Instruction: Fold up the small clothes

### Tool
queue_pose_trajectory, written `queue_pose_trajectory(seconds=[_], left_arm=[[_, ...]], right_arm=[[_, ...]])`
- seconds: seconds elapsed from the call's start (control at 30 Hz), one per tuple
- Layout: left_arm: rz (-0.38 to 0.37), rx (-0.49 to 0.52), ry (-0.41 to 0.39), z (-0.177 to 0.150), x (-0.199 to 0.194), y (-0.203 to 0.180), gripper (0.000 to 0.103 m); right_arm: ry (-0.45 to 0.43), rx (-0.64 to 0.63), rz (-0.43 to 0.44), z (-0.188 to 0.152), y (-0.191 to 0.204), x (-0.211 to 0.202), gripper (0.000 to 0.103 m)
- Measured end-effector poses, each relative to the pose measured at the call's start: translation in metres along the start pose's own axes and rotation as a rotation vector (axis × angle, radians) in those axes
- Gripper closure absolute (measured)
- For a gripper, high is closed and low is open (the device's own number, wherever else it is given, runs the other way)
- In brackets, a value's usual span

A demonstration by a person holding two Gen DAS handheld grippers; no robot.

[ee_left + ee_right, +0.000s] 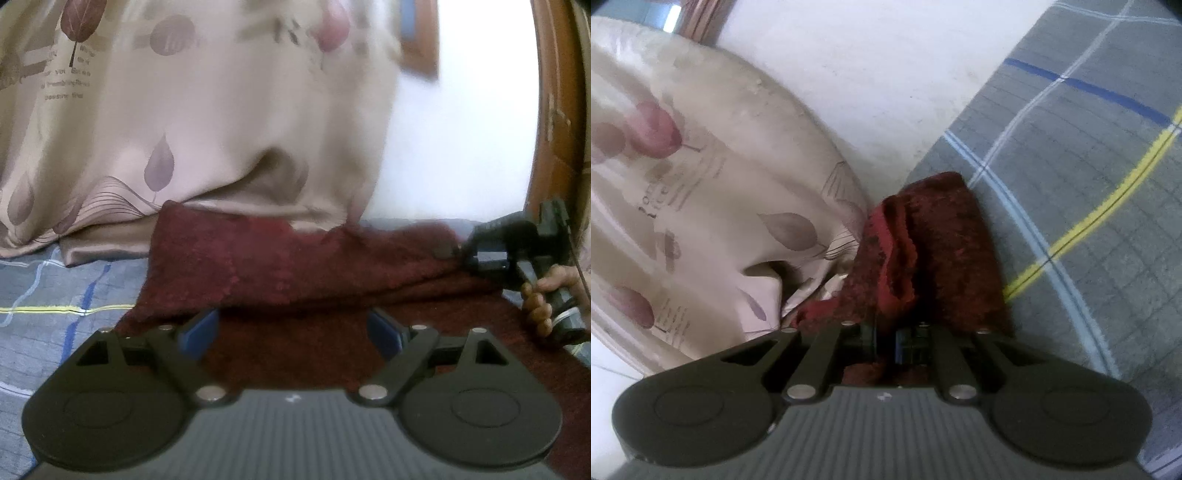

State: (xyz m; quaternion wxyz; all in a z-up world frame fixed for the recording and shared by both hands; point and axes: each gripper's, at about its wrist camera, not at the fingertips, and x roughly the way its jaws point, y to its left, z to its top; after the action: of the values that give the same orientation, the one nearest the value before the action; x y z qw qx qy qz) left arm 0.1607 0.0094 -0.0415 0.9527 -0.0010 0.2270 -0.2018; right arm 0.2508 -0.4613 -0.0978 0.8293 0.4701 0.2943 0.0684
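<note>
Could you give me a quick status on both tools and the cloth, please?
Left tool open, over the cloth's near edge. Right tool shut on the dark red cloth, edge bunched. Curtain hangs against the cloth's far side.

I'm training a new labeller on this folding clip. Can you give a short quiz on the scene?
1. True or false: the right gripper is shut on the maroon cloth.
2. The left gripper is: A open, B shut.
3. What pattern does the grey bedsheet carry?

Key: 1 true; 2 A, open with the cloth lying between its fingers; 3 a check of blue, white and yellow lines.
</note>
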Motion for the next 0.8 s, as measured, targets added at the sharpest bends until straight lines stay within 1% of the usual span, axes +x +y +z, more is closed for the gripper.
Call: queue_pose_trajectory(seconds=[0.03, 0.1, 0.17, 0.23, 0.27, 0.3, 0.33, 0.37, 0.4, 0.43, 0.47, 0.5, 0.53, 0.63, 0.73, 0.8], left_arm=[[0.004, 0.002, 0.003, 0.0, 0.0, 0.0, 0.015], [0.009, 0.01, 0.009, -0.001, -0.001, 0.0, 0.015], [0.017, 0.015, 0.011, 0.002, -0.007, 0.002, 0.015], [0.006, 0.009, 0.006, 0.006, -0.018, 0.002, 0.015], [0.001, 0.014, 0.007, 0.008, -0.025, 0.002, 0.015], [0.0, 0.023, 0.011, 0.01, -0.033, 0.002, 0.015], [-0.004, 0.031, 0.015, 0.012, -0.043, 0.002, 0.015], [-0.012, 0.033, 0.018, 0.013, -0.052, 0.002, 0.015], [-0.029, 0.029, 0.025, 0.013, -0.064, 0.004, 0.015], [-0.037, 0.025, 0.033, 0.012, -0.072, 0.005, 0.015], [-0.045, 0.02, 0.044, 0.011, -0.084, 0.007, 0.015], [-0.055, 0.014, 0.05, 0.008, -0.092, 0.008, 0.015], [-0.068, 0.004, 0.058, 0.004, -0.105, 0.009, 0.015], [-0.076, -0.016, 0.079, -0.011, -0.137, 0.013, 0.015], [-0.084, -0.055, 0.094, -0.026, -0.166, 0.018, 0.015], [-0.11, -0.104, 0.105, -0.036, -0.182, 0.025, 0.015]], right_arm=[[0.01, 0.012, -0.014, -0.001, -0.003, 0.0, 0.096], [0.01, 0.019, -0.014, -0.001, -0.004, 0.001, 0.096], [-0.003, 0.041, 0.007, -0.002, -0.004, -0.006, 0.089], [-0.018, 0.057, -0.002, -0.002, -0.003, -0.018, 0.077], [-0.017, 0.049, -0.015, -0.002, -0.001, -0.026, 0.074], [-0.014, 0.025, -0.019, -0.004, 0.002, -0.038, 0.069], [-0.011, -0.012, -0.022, -0.008, 0.008, -0.053, 0.061], [-0.005, -0.048, -0.025, -0.013, 0.013, -0.07, 0.056], [0.01, -0.081, -0.021, -0.02, 0.019, -0.085, 0.045], [0.038, -0.114, -0.005, -0.029, 0.024, -0.104, 0.037], [0.068, -0.143, 0.019, -0.042, 0.028, -0.126, 0.034], [0.088, -0.162, 0.025, -0.052, 0.03, -0.142, 0.031], [0.117, -0.191, 0.015, -0.066, 0.031, -0.163, 0.031], [0.173, -0.243, -0.031, -0.106, 0.03, -0.213, 0.03], [0.191, -0.271, -0.076, -0.14, 0.027, -0.254, 0.03], [0.196, -0.262, -0.073, -0.158, 0.024, -0.275, 0.03]])
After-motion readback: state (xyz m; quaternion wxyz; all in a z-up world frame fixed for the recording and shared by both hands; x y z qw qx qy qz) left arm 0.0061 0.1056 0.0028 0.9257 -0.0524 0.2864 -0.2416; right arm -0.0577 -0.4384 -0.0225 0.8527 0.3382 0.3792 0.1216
